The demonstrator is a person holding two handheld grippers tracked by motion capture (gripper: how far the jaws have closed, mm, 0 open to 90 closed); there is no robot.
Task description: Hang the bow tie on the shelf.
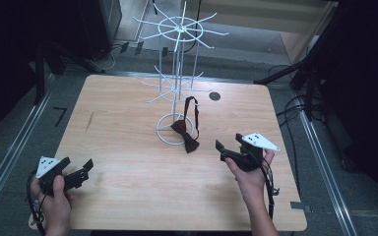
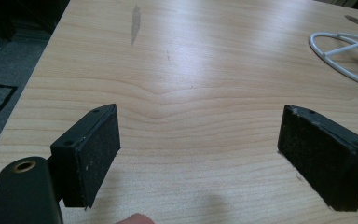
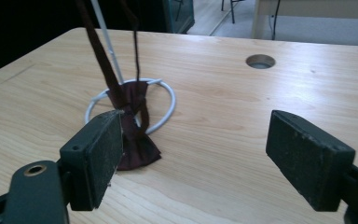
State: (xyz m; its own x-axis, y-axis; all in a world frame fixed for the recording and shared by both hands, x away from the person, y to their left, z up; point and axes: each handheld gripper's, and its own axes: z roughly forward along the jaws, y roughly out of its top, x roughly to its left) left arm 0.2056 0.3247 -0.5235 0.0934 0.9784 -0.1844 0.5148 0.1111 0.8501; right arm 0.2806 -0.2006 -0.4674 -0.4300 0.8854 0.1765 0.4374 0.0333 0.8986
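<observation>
Right tool (image 1: 229, 145): jaws wide apart, holding nothing, just right of the bow tie (image 1: 186, 136); hand underneath, jaws aimed left.
Left tool (image 1: 81, 170): jaws wide apart, empty, low over the bench (image 1: 128, 196).
Bow tie: strap hung on white wire rack (image 1: 177, 73), bow resting across its base ring.

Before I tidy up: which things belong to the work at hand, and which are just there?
In use:
- dark red fabric bow tie, its strap hooked on the rack
- white wire display rack
- right gripper, open

Just there:
- left gripper, open
- round hole in table
</observation>
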